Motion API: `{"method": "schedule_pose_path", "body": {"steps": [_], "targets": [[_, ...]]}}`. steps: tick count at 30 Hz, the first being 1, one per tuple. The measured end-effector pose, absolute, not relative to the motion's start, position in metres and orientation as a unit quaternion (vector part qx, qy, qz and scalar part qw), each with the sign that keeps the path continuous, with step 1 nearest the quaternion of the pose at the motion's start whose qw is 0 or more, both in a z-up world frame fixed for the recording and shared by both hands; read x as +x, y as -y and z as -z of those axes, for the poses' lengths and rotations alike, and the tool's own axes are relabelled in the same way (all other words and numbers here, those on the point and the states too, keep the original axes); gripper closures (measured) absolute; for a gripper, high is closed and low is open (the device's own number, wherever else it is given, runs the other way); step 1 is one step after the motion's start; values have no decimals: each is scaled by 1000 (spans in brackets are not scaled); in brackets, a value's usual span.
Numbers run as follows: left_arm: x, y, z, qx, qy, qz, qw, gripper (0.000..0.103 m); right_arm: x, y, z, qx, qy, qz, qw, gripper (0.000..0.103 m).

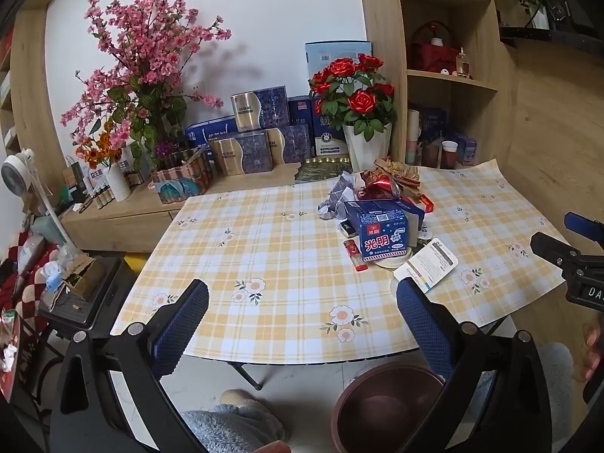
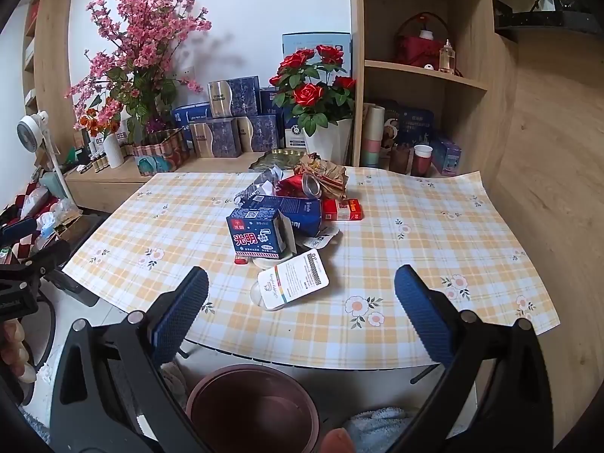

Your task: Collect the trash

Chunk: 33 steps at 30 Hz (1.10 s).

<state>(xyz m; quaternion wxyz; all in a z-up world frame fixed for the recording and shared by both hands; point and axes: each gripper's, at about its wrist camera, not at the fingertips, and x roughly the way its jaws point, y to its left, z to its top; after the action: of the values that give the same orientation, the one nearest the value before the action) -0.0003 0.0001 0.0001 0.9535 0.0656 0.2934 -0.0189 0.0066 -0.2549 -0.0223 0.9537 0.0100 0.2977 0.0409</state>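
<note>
Both claws hang wide open and empty over the near edge of the yellow-checked, flower-printed surface (image 2: 434,234): the left claw (image 1: 302,313), the right claw (image 2: 302,302). The heap of boxes, wrappers and cans (image 2: 298,207) lies mid-surface, far of them. A round maroon plastic bin (image 2: 253,407) stands on the floor below.

A heap of trash (image 2: 298,207) lies mid-counter: a blue milk carton (image 2: 256,234) on its side nearest, a white card (image 2: 292,277) flat before it, a crushed can (image 2: 311,185) and crumpled wrappers (image 2: 324,173) behind. A dark-red bin (image 2: 253,407) stands on the floor, near.
</note>
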Motion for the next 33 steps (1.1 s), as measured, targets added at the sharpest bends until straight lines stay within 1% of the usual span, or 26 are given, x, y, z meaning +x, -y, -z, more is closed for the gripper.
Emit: {"method": "schedule_pose_path", "body": {"steps": [15,19,29,31,33], "targets": [[-1,0,0,66,-291,19,954,5,6,251,31,9,-296,-41,954,6],[-1,0,0,67,-291,19,954,5,7,255,19,8,-296,-41,954,6],[-3,0,0,66,-291,19,954,5,6,254,24,7,-295,-40,955,6],[-4,-1,-19,66,-291,19,954,5,5,254,26,7,-295,-40,955,6],[-5,-1,-24,65,-291,19,954,5,6,255,25,8,-295,-40,955,6]]}}
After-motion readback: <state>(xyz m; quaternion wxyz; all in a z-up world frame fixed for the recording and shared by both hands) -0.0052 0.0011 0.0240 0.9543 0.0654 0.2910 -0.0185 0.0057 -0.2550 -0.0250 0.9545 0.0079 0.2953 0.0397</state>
